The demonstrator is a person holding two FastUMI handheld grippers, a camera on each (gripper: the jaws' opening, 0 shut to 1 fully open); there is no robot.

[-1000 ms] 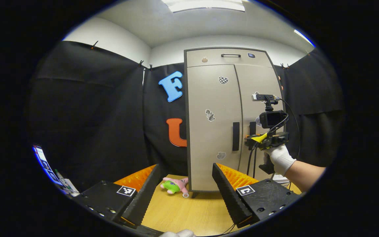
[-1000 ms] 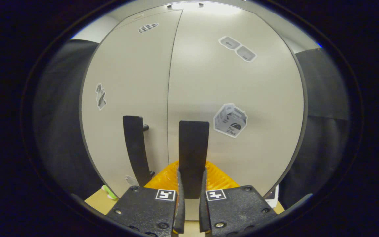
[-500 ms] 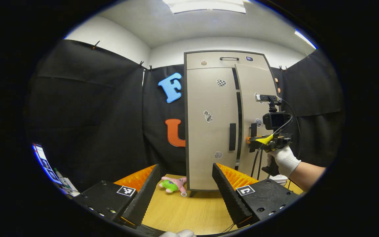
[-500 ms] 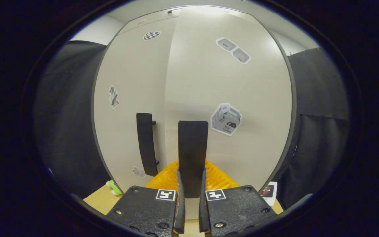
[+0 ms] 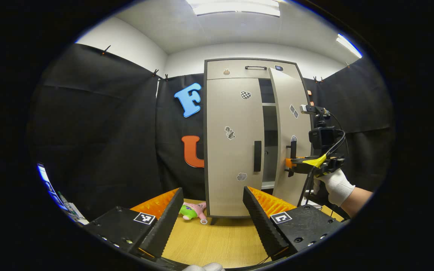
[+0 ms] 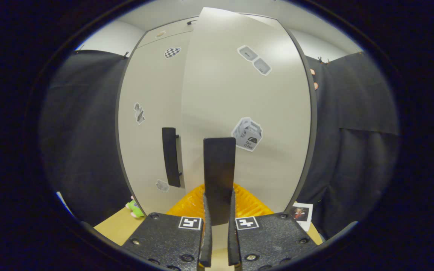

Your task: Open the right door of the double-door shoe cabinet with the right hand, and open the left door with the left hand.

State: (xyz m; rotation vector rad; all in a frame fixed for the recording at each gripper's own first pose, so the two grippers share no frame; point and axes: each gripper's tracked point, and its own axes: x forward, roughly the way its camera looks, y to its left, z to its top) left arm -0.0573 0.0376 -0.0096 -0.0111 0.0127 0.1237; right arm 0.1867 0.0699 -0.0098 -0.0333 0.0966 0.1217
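The right gripper [image 6: 217, 241] had its fingers pinching the right door handle [image 6: 219, 177], which stood upright between them, so that a pull could swing the right door [image 6: 247, 109]. This door stood partly open ahead of the fingers. The left gripper [image 5: 209, 218] had its fingers spread wide over the desk [image 5: 217, 244], holding nothing, probably waiting for its turn. Farther ahead, between those fingers, was the shoe cabinet [image 5: 239, 69] with its left door [image 5: 232, 113] shut and the left handle [image 5: 257, 156] untouched.
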